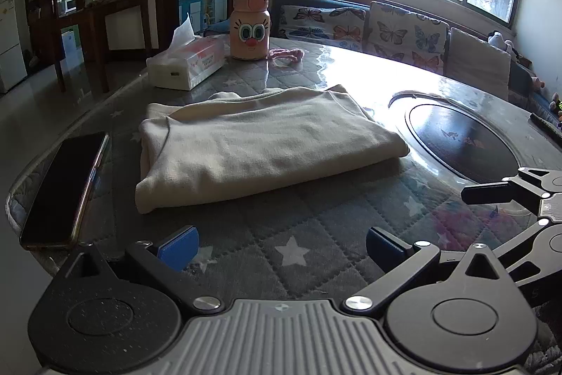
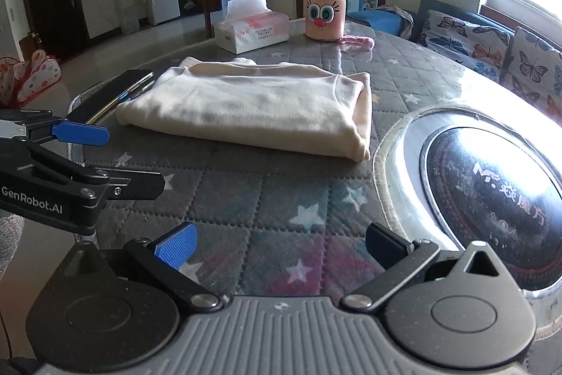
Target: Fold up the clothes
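A cream garment (image 1: 253, 143) lies folded into a flat rectangle on the quilted star-pattern table (image 1: 298, 234). It also shows in the right wrist view (image 2: 253, 104). My left gripper (image 1: 281, 248) is open and empty, held over the table short of the garment's near edge. My right gripper (image 2: 281, 245) is open and empty, also short of the garment. The right gripper shows at the right edge of the left wrist view (image 1: 520, 195). The left gripper shows at the left edge of the right wrist view (image 2: 87, 157), fingers apart.
A black phone (image 1: 63, 188) lies left of the garment near the table edge. A tissue box (image 1: 186, 65), a pink cartoon bottle (image 1: 250, 23) and a pink cord (image 1: 286, 53) stand behind it. A round black inset hob (image 2: 491, 195) is at the right. A butterfly-cushion sofa (image 1: 386, 27) is beyond.
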Motion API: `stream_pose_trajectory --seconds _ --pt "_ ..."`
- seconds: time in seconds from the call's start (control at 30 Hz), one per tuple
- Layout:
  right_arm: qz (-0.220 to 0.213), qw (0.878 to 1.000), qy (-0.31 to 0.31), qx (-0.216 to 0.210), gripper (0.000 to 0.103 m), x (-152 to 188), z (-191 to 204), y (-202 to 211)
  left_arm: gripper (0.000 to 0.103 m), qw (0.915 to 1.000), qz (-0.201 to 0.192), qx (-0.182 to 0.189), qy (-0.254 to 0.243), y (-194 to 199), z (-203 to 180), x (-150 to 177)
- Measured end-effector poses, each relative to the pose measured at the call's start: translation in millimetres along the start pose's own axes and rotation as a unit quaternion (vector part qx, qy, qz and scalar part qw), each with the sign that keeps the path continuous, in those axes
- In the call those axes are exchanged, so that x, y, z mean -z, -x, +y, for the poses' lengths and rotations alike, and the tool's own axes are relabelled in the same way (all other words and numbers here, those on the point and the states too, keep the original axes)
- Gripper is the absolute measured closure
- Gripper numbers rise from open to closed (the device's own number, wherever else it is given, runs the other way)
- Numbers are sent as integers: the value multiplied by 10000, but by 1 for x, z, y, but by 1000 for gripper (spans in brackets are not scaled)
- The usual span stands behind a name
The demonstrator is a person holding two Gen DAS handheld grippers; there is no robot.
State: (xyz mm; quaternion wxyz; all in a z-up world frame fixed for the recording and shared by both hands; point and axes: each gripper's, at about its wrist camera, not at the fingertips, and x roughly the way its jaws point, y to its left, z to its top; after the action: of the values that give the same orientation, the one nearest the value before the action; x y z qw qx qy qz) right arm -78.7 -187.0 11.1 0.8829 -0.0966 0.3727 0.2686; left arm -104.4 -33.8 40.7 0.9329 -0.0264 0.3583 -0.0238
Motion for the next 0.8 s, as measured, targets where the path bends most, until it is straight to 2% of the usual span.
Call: stream_pose_trajectory --seconds 0.8 --pt "-29 10000 -47 17 0 10 4 7 0 9999 26 -10 -104 8 -10 8"
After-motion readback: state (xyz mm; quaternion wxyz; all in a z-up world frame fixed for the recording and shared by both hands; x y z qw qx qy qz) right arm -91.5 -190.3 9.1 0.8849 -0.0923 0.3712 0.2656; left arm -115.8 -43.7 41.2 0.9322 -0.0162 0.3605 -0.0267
